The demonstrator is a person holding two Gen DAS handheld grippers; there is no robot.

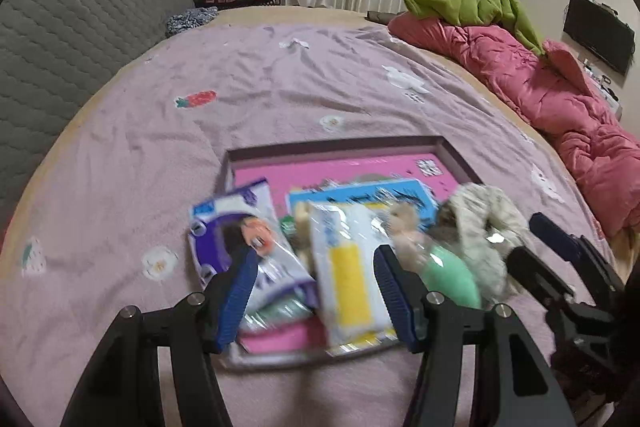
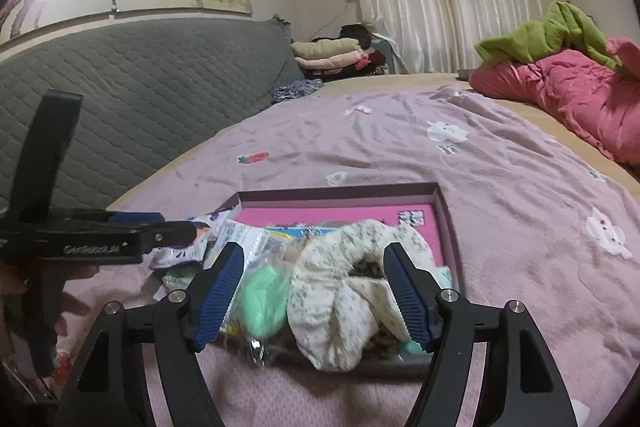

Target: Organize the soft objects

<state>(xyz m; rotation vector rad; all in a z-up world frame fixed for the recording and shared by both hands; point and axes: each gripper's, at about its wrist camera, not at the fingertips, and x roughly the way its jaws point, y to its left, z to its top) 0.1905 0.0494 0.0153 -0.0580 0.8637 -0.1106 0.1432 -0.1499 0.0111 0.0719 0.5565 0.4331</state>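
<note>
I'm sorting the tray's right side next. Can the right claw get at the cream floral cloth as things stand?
Probably yes. The right claw is open, and the cream floral cloth lies on top of the pile, right between its fingers, with nothing covering it.
</note>
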